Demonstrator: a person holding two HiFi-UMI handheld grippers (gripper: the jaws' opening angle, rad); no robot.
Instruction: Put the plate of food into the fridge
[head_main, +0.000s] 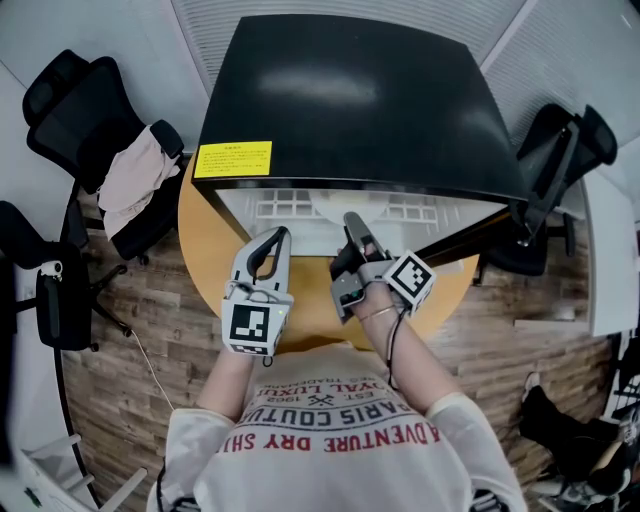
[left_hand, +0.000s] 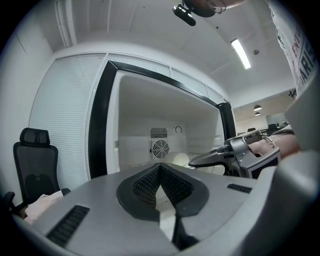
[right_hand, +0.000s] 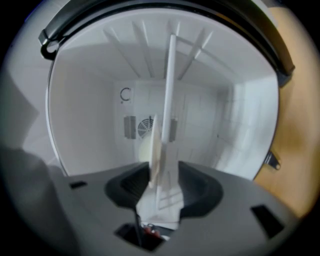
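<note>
A small fridge (head_main: 350, 90) with a black top stands open on a round wooden table (head_main: 205, 240). Inside, a pale plate (right_hand: 153, 142) rests on the white shelf (right_hand: 170, 80); the right gripper view shows it edge-on, and the left gripper view shows the plate (left_hand: 181, 160) below the rear fan. My right gripper (right_hand: 162, 172) reaches into the fridge, rolled on its side. Its jaws stand apart with the plate's rim between them, and the pads do not press on it. My left gripper (head_main: 280, 236) hovers just outside the opening, shut and empty.
A yellow label (head_main: 232, 159) sits on the fridge's top front edge. An office chair with cloth draped over it (head_main: 130, 180) stands to the left, and another chair (head_main: 560, 170) to the right. The fridge's black door frame (left_hand: 97, 130) borders the opening.
</note>
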